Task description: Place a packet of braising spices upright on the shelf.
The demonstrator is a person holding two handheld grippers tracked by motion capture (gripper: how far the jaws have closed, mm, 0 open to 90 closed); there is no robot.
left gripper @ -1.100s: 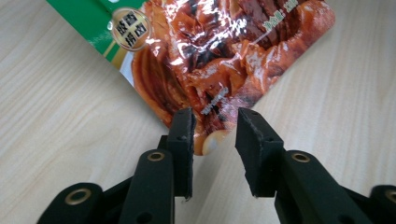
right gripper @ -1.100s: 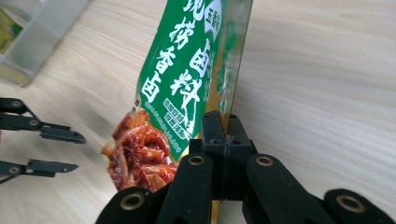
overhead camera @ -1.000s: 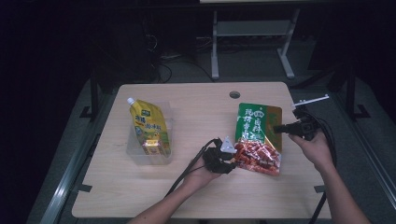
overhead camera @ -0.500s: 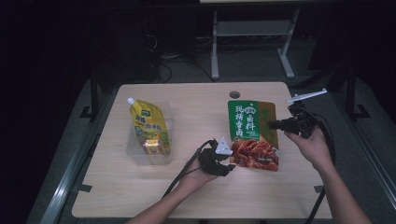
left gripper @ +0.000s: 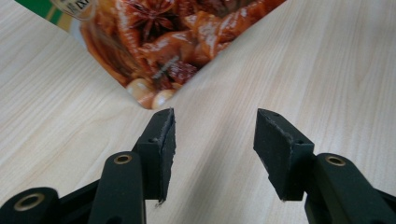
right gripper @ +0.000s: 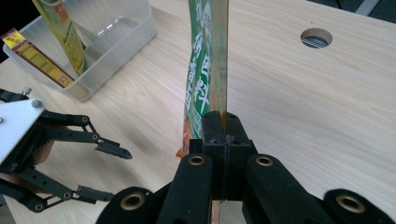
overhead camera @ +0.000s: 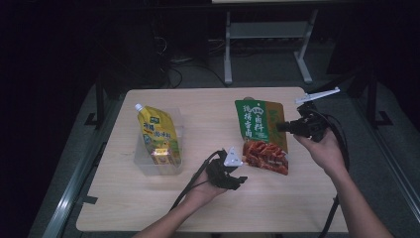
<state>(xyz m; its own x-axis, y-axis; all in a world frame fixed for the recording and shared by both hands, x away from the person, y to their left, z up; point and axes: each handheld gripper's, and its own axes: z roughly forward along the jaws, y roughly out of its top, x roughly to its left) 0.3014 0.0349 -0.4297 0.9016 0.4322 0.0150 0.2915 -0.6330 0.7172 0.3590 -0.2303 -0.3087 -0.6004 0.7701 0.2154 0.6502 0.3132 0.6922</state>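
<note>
The right gripper (right gripper: 219, 126) is clamped tight on the side edge of a flat green and red sauce pouch (overhead camera: 261, 135), its black jaws pressed together on the thin seam. In the right gripper view the pouch (right gripper: 205, 60) stands on edge, rising from the jaws. The left gripper (left gripper: 212, 140) has just been opening; its jaws stand apart with nothing between them, their rough dark pads (left gripper: 166, 144) just short of the pouch's lower corner (left gripper: 154, 95), which hangs close over the pale wooden table (left gripper: 303, 56).

The step in hand looks like lifting the pouch off the table, with the left gripper (overhead camera: 233, 179) letting go so the right one (overhead camera: 289, 127) carries it alone. The likely goal is the clear plastic bin (overhead camera: 158, 166) at the table's left, where a yellow spouted pouch (overhead camera: 157, 135) already leans. The next move would call for swinging the pouch across while keeping that thin edge pinched, since the glossy film is slippery and the soft, limp body may sag or swing.

The bin has smooth see-through walls and rounded corners. The table has a fine wood grain and a round cable hole (right gripper: 316, 37).
</note>
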